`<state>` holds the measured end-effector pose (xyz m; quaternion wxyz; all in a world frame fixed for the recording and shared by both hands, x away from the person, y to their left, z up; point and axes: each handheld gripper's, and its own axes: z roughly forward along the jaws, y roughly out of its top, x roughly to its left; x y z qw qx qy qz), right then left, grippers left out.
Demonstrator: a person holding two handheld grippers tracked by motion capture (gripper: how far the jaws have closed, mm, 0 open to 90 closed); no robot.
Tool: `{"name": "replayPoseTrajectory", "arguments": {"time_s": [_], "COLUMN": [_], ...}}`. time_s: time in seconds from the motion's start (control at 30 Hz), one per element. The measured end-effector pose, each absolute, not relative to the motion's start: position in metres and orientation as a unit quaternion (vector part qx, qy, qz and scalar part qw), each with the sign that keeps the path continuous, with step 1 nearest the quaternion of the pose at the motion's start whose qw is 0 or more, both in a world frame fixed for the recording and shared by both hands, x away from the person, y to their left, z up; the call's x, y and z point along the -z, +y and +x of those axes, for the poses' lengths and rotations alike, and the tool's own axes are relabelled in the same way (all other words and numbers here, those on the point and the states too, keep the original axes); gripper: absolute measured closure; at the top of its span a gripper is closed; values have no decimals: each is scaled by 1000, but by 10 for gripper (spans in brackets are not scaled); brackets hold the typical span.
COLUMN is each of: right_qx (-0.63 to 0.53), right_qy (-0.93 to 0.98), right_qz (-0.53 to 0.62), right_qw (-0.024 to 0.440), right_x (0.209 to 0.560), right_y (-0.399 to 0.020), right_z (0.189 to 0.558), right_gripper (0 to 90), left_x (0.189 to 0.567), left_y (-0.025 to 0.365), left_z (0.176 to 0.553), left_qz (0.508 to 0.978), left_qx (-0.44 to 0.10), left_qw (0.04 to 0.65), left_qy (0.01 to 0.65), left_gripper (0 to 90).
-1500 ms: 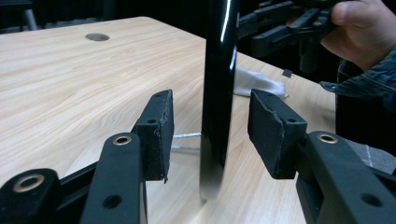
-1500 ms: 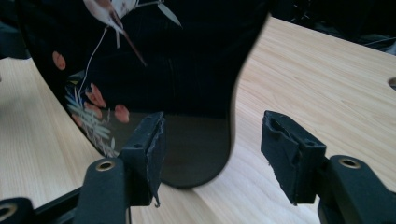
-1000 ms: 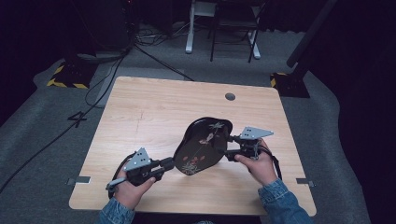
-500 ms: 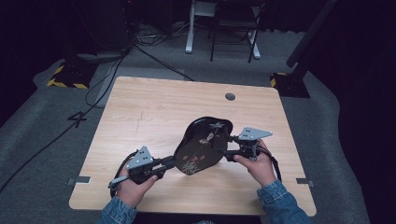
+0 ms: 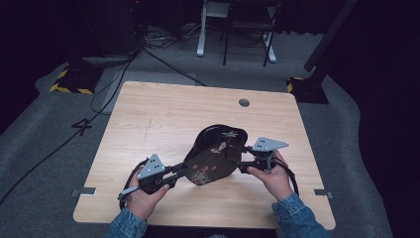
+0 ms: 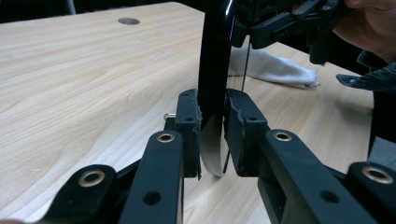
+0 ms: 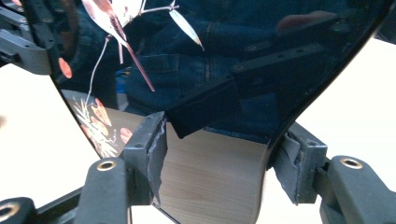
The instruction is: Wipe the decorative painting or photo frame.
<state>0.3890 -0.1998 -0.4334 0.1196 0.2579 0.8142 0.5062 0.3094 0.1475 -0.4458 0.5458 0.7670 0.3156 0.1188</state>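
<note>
Two tools hold a black lacquer tray above the desk.
High view: tray tilted betw. left tool & right tool, over desk. Left gripper view: jaws clamped on tray's thin edge; should keep grip firm. Right gripper view: jaws set wide, rim against right pad, left pad's contact unclear; should lift evenly, slowly.

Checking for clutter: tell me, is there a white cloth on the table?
Yes, a white cloth lies on the table behind the black tray.
</note>
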Motion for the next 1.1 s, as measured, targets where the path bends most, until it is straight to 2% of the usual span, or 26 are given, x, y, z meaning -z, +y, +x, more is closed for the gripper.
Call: {"name": "replayPoseTrajectory", "arguments": {"time_s": [0.33,0.9,1.1], "right_qx": [-494,-449,-444], "right_qy": [813,799,796], "right_qz": [282,345,356], "right_qw": [124,202,207], "right_x": [429,415,419], "right_y": [-199,-204,-206], "right_z": [383,348,342], "right_gripper": [406,415,424], "left_x": [442,431,437], "left_y": [147,141,140], "left_z": [315,354,369], "left_qz": [777,805,802], "left_qx": [-112,-95,-79], "left_qw": [538,533,543], "left_qy": [306,242,237], "left_gripper": [760,738,728]}}
